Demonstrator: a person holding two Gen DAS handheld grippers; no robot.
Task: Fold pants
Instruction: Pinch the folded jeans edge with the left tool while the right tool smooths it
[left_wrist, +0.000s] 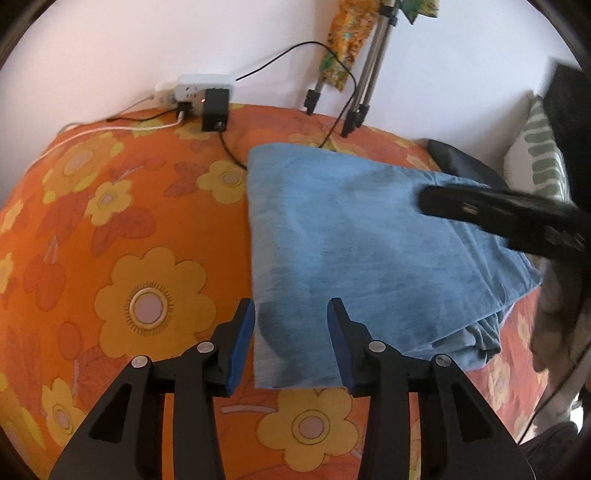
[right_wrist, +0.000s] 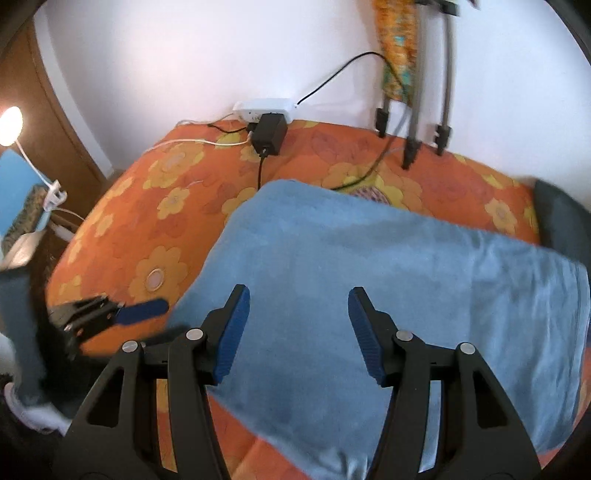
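Plainly, both tongs stood open and empty. The left gripper (left_wrist: 291, 317) hovered low at the near left corner of the pants (left_wrist: 369, 251), its left finger (left_wrist: 242, 347) over the bedspread (left_wrist: 110, 221) just outside the cloth's left edge and its right finger over the denim. From there the pants spread forward and to the right, already folded into a thick blue slab with layered edges showing at the near right.

The right gripper (right_wrist: 299, 325) hung above the middle of the pants (right_wrist: 388, 277), both blue pads over cloth; whether they touched it could not be told. In the left view its dark body (left_wrist: 498, 210) reached in from the right, over the slab's far right part.

The slab's long axis seemed to run across the bed from left to right, so a further fold would likely carry one short end over the other. For that, the left gripper was nearer a free corner; the right gripper was over the middle, well placed to pin the cloth.

Beyond the pants, against the wall, lay a power strip (left_wrist: 207, 88) with an adapter (left_wrist: 216, 110), and tripod legs (left_wrist: 354, 107) stood on the bedspread.
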